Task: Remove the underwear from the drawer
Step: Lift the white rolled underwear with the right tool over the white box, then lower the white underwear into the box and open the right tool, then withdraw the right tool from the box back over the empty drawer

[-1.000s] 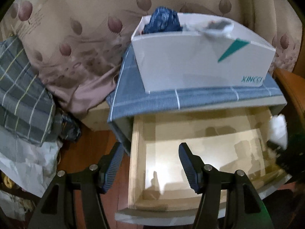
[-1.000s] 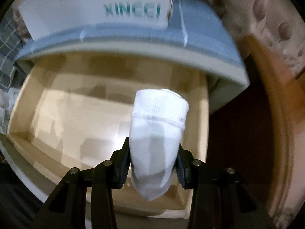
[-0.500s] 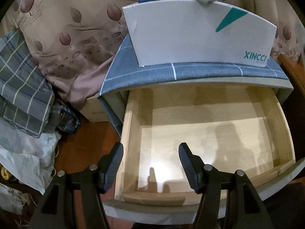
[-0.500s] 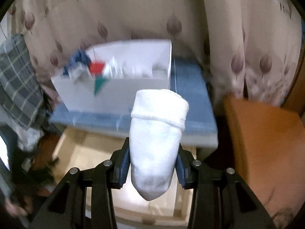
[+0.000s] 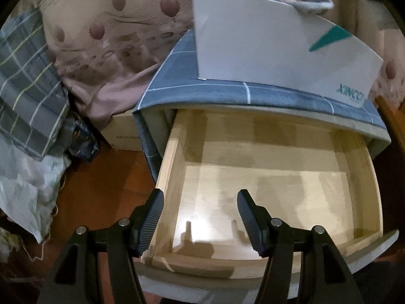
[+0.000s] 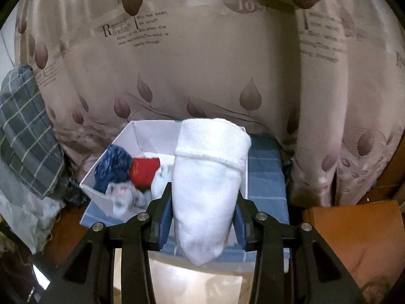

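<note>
Right gripper (image 6: 203,217): its two fingers are squeezing a rolled white garment (image 6: 210,187) from both sides, the dark blue pads pressing into the cloth.
White garment: it is standing up out of the jaws, its folded ribbed cuff at the top and its rounded end hanging just below the pads; it looks like a rolled sock, though its exact kind cannot be told.
Where the garment is sitting: out of the drawer, in front of the white box (image 6: 152,136) in the right wrist view.
White box: it is resting on the blue checked cloth (image 6: 265,177) that is covering the cabinet top; a dark blue roll (image 6: 114,164), a red piece (image 6: 145,169) and a grey-and-white bundle (image 6: 124,197) are lying in its left part.
Left gripper (image 5: 200,215): its jaws are standing wide apart with nothing between them, pointing down at the near left corner of the drawer (image 5: 172,152).
Drawer: it is standing pulled out under the cabinet top, its pale wooden floor showing bare in the left wrist view.
Surroundings: a beige curtain with a leaf print (image 6: 202,63) is hanging behind the cabinet, and a grey plaid cloth (image 5: 22,88) is lying to the left over a reddish-brown floor (image 5: 101,190).
</note>
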